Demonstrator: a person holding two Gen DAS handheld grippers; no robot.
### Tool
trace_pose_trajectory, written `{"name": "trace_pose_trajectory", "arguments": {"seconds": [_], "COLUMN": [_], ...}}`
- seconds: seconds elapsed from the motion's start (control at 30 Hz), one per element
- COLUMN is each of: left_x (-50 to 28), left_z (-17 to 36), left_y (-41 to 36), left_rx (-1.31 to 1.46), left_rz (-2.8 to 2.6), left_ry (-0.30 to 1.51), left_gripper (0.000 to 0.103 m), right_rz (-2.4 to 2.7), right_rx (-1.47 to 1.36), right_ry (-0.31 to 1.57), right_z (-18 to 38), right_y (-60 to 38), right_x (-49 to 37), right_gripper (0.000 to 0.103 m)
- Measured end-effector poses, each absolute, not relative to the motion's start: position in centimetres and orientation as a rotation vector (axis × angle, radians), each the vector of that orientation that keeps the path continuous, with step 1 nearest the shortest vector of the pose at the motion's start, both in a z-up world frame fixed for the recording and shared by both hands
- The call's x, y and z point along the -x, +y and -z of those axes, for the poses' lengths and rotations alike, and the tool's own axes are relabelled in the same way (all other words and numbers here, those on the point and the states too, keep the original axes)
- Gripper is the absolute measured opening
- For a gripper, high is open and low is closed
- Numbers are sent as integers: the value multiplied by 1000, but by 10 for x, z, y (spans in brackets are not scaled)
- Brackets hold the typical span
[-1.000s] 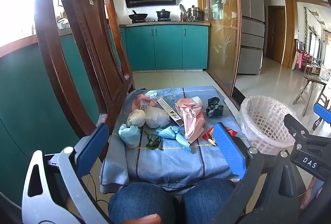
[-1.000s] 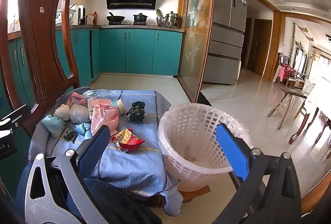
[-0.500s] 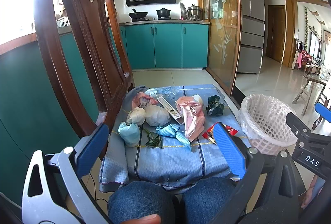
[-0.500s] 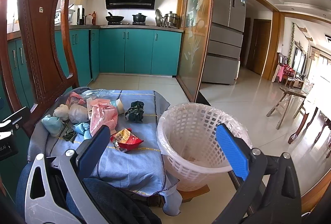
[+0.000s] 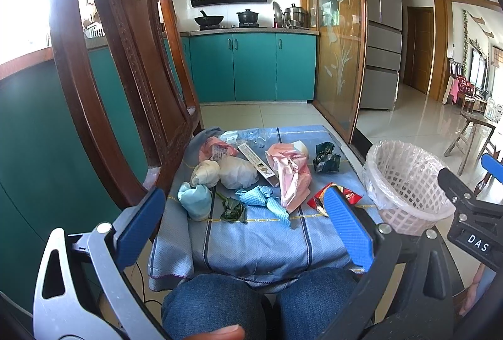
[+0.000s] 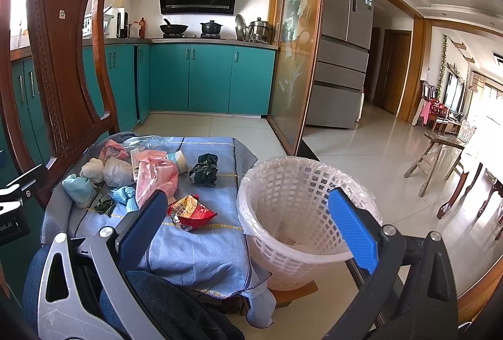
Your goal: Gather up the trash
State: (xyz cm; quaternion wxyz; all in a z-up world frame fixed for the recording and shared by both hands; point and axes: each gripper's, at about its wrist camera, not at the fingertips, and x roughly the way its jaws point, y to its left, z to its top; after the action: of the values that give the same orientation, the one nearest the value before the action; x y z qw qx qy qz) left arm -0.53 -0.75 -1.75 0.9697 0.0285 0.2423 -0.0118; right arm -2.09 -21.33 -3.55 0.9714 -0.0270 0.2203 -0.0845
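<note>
Several pieces of trash lie on a blue cloth (image 5: 251,239) (image 6: 201,249): a pink plastic bag (image 5: 290,176) (image 6: 154,175), a red snack wrapper (image 5: 317,201) (image 6: 191,211), a dark green wrapper (image 5: 327,156) (image 6: 204,172), a light blue wad (image 5: 195,200), a white bundle (image 5: 237,172). A white lined basket (image 5: 405,183) (image 6: 298,220) stands right of the cloth. My left gripper (image 5: 242,223) is open and empty, short of the trash. My right gripper (image 6: 248,227) is open and empty, near the basket's near rim.
A carved wooden chair back (image 5: 125,63) (image 6: 63,63) rises at the cloth's left edge. The person's knees in jeans (image 5: 257,302) are below the cloth. Teal cabinets (image 5: 251,66) stand behind. A wooden stool (image 6: 440,157) is far right on the tiled floor.
Both grippers have drifted only slightly; the view has shifted a little. Nothing was picked up or moved.
</note>
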Motion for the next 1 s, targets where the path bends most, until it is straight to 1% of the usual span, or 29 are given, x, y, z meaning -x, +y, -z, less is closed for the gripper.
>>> {"name": "trace_pose_trajectory", "arguments": {"seconds": [0.23,0.27,1.0], "left_x": [19,7,8], "left_z": [22,17,13], "left_y": [-8,-3,4], "left_rx": [-53,-49,-34], "left_rz": [13,12,18], "left_ry": [485,493,494], "left_gripper": [101,101,101], "right_rz": [181,189,207], "right_rx": [64,71,72], "right_ry": [422,416,399], "right_z": [34,34,28], "right_y": [-212,-211,-207], "right_x": [23,25,30], "right_gripper": [100,100,100]}}
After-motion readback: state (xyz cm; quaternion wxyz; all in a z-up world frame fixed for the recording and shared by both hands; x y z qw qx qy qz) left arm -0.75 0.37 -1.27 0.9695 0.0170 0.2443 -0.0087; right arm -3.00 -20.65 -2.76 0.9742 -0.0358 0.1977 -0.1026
